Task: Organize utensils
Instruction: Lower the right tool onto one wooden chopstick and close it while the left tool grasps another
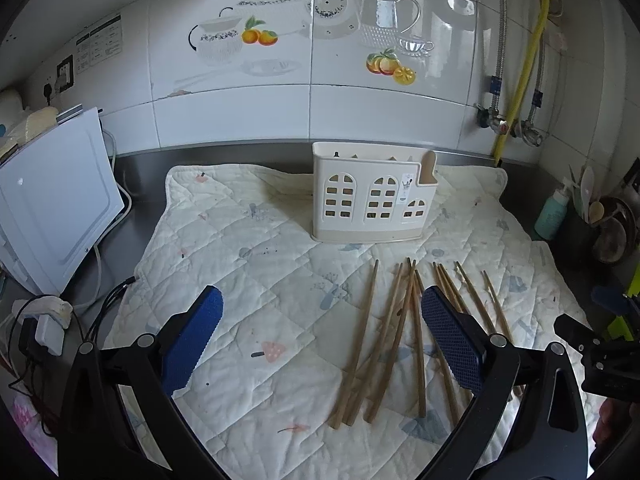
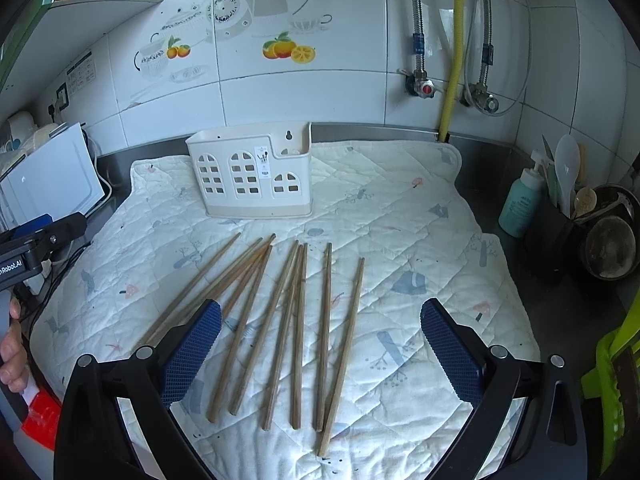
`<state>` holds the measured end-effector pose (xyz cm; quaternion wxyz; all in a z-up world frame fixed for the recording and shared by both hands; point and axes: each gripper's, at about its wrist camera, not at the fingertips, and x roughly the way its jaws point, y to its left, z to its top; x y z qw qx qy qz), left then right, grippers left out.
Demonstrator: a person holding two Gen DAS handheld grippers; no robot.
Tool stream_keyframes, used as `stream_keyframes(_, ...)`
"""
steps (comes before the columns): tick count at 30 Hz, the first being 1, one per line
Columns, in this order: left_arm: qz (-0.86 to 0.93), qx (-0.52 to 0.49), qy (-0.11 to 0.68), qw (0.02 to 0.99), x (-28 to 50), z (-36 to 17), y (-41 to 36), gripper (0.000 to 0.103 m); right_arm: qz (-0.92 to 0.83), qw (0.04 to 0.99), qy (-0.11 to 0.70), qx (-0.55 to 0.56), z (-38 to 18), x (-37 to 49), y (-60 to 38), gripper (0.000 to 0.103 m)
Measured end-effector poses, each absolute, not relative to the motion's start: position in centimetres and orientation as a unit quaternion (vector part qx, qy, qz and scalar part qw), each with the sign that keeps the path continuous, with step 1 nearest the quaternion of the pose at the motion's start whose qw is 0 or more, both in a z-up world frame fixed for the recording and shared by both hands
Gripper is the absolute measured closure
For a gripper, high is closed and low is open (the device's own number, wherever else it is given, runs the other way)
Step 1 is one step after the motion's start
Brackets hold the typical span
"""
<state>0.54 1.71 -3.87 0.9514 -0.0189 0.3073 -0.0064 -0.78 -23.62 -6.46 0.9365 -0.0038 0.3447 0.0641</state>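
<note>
Quilted mat (image 2: 400, 216) is carrying loose chopsticks (image 2: 298, 336) before the holder (image 2: 250, 176); left gripper (image 1: 322, 336) and right gripper (image 2: 320, 344) are hovering spread, gripping nothing.

At the left edge of the right wrist view, the black body of the left gripper (image 2: 38, 246) carries white letters that read "nRobot.AI", and the beginning of the word is cut off by the frame edge. A small label (image 2: 263, 159) is on the front of the cream utensil holder (image 2: 250, 172), and a sheet of printed text (image 1: 98, 42) is on the wall tiles in the upper left of the left wrist view, but both are too small to read. The teal pump bottle (image 2: 520, 204) at the right also has print that cannot be read.
</note>
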Motion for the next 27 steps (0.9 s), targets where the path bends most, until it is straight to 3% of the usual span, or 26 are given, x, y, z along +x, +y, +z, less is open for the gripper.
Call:
stream_keyframes(2, -0.008, -0.017, 0.312, 0.950, 0.5, -4.3, 1.8, 0.006, 0.060, 0.936, 0.348, -0.003, -7.0, -0.9, -23.9, 0.007)
stream_keyframes(7, -0.013, -0.021, 0.324, 0.946, 0.6, -5.4, 2.0, 0.019, 0.056, 0.932, 0.358, 0.002, -8.5, -1.2, -24.4, 0.009)
stream_keyframes(9, -0.017, -0.024, 0.331, 0.943, 0.7, -5.8, 2.1, 0.023, 0.057, 0.930, 0.363, 0.002, -9.2, -1.4, -24.6, 0.020)
stream_keyframes(18, -0.032, -0.026, 0.361, 0.932, 0.6, -8.3, 2.5, 0.047, 0.052, 0.917, 0.395, 0.018, -12.5, -1.8, -25.5, 0.044)
stream_keyframes(27, -0.052, -0.032, 0.389, 0.919, 0.5, -10.7, 2.9, 0.054, 0.046, 0.910, 0.411, 0.031, -14.5, -1.6, -25.6, 0.073)
